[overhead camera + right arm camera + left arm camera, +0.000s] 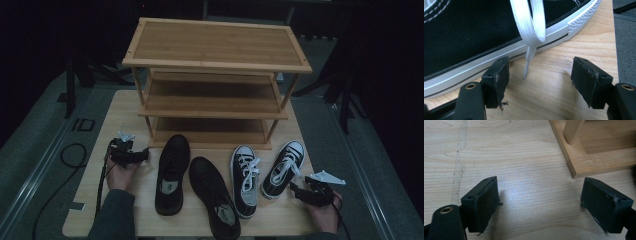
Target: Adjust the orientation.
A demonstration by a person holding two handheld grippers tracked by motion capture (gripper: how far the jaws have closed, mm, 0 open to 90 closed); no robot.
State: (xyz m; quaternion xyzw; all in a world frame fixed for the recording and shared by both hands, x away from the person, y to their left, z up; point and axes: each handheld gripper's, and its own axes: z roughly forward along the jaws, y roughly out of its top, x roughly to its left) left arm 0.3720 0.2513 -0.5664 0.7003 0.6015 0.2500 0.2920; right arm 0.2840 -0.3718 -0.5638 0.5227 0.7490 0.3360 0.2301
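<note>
Right tool (pixel 300 189) sits at about 5 o'clock on the table (pixel 100 210), jaws apart, nothing clamped. It is just beside the rightmost sneaker (pixel 283 168), near its heel side. In the right gripper view the jaws stand wide with bare wood between them; the sneaker's white rubber sole (pixel 499 60) runs across just beyond the tool tips, and a white lace (pixel 530 30) loops down off the shoe, its tip touching the table between the jaws. Cannot tell if the left-hand jaw touches the sole.

The rightmost sneaker is black with white laces, sole down. Its long axis runs roughly 7 to 1 o'clock, toe cap toward 1 o'clock, pointing at the wooden shoe rack (pixel 215 45); heel toward the person.

Its mate, the second sneaker (pixel 244 180), lies just to the left, long axis near 12 to 6, toe at 12.

Two black shoes: one (pixel 171 172) at centre-left, toe toward 12; the other (pixel 215 197) angled, toe toward 11, heel at the near table edge.

Left tool (pixel 142 156) at about 8 o'clock, jaws apart, empty, over bare table, near the rack's front corner (pixel 576 170).
</note>
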